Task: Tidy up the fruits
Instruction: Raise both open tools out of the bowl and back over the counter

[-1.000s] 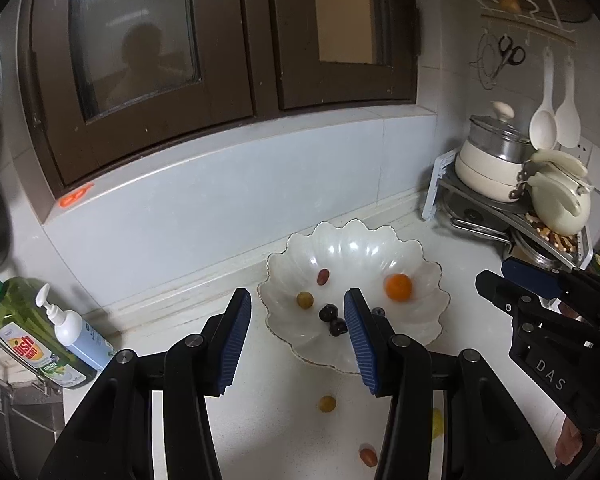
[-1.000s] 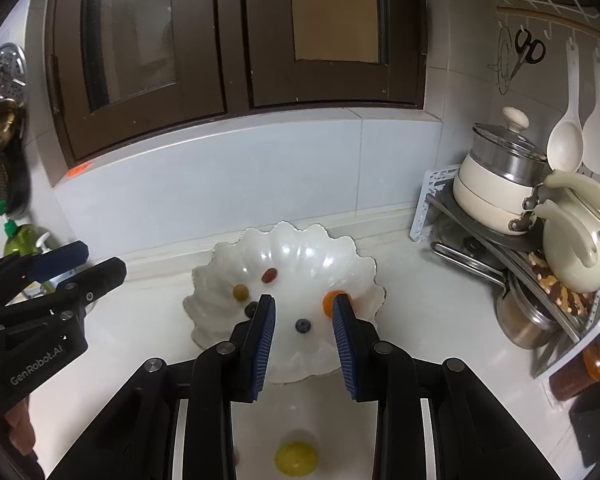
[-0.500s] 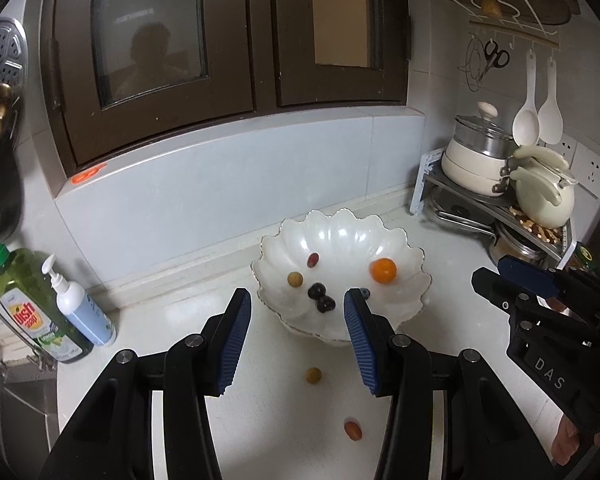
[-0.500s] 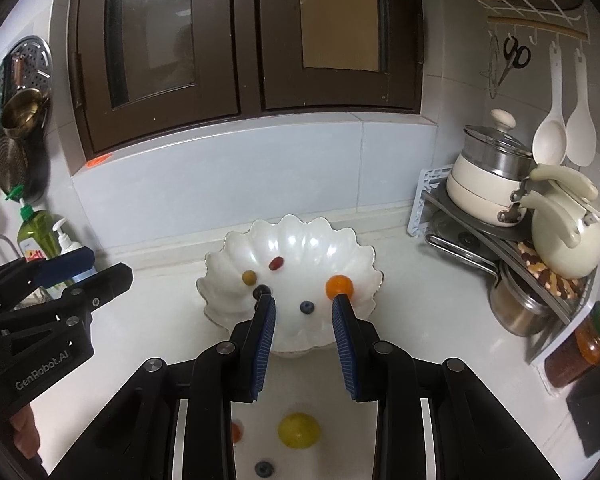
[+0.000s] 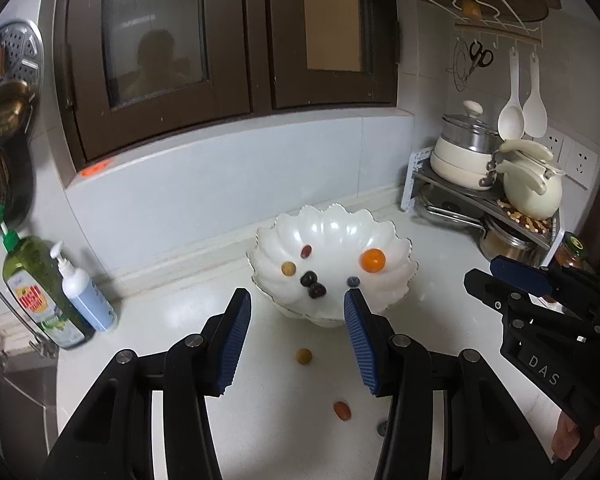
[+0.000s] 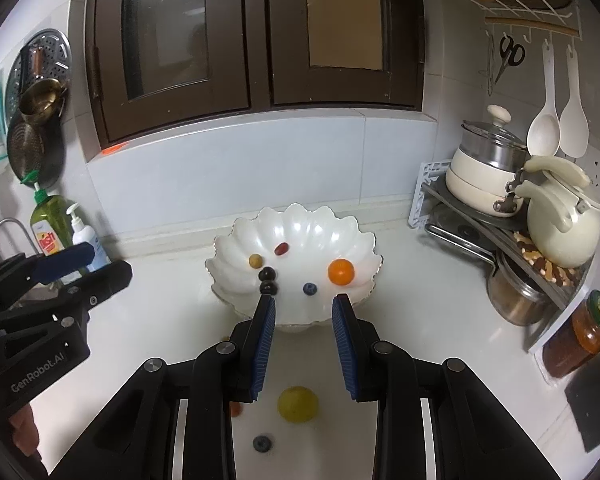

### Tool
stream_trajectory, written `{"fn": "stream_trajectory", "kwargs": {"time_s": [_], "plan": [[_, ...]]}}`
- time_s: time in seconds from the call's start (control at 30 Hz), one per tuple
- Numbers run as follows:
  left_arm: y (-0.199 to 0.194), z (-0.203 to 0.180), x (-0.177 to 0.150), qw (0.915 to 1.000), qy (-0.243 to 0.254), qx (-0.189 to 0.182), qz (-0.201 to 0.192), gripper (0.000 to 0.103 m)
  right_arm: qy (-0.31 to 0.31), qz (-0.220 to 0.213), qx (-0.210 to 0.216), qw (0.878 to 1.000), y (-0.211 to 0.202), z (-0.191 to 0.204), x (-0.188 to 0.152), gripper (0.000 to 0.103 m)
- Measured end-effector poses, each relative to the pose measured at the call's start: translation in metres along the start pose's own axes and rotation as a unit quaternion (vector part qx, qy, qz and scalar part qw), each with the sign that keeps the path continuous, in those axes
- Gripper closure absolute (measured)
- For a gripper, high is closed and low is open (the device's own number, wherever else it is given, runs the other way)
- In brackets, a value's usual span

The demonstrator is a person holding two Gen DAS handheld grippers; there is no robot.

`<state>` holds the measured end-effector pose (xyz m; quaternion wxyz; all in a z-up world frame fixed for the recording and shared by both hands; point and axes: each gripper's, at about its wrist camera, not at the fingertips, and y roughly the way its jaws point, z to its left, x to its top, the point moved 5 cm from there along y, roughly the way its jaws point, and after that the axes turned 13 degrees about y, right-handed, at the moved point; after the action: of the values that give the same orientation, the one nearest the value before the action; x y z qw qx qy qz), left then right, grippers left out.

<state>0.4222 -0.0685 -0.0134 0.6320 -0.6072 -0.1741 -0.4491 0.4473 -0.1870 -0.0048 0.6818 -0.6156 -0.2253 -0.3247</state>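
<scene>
A white scalloped bowl (image 5: 332, 232) (image 6: 300, 228) stands on the white counter. It holds an orange fruit (image 5: 373, 260) (image 6: 341, 272), a blueberry (image 6: 309, 289), two dark grapes (image 5: 312, 284), a red grape (image 6: 281, 248) and a small yellow one (image 6: 255, 261). In front of the bowl lie a small yellow-brown fruit (image 5: 303, 356) and a red-orange one (image 5: 342, 410). A yellow-green fruit (image 6: 297, 404) and a second blueberry (image 6: 262, 443) also lie there. My left gripper (image 5: 296, 300) and right gripper (image 6: 303, 302) hover open and empty, short of the bowl.
Two soap bottles (image 5: 48, 292) and a sink edge stand at the left. A rack with pots and a cream kettle (image 6: 560, 224) fills the right corner, with a jar (image 6: 580, 336) in front. A dark cabinet hangs above the backsplash.
Both grippers have drawn back from the bowl, which now looks smaller and farther off. More loose fruit on the counter has come into view. The jaws have not moved.
</scene>
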Motion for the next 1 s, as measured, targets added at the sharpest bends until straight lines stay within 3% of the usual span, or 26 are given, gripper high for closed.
{"fn": "stream_trajectory", "kwargs": {"time_s": [0.23,0.37,0.83,1.0], "plan": [[0.001,-0.006,-0.016,0.9996,-0.021,-0.013,0.015,0.055,0.002,0.007,0.01,1.0,-0.005,0.0,-0.012,0.072],[0.0,-0.007,-0.026,0.9996,-0.022,0.003,0.019,0.055,-0.001,0.016,0.013,1.0,-0.002,0.001,-0.021,0.06],[0.0,-0.019,-0.059,0.9991,-0.023,0.019,0.031,0.055,-0.013,0.039,0.011,0.999,0.003,-0.002,-0.052,0.06],[0.006,-0.026,-0.07,0.9988,-0.024,0.0,0.044,0.055,-0.013,0.049,0.017,0.999,0.008,-0.006,-0.063,0.06]]}}
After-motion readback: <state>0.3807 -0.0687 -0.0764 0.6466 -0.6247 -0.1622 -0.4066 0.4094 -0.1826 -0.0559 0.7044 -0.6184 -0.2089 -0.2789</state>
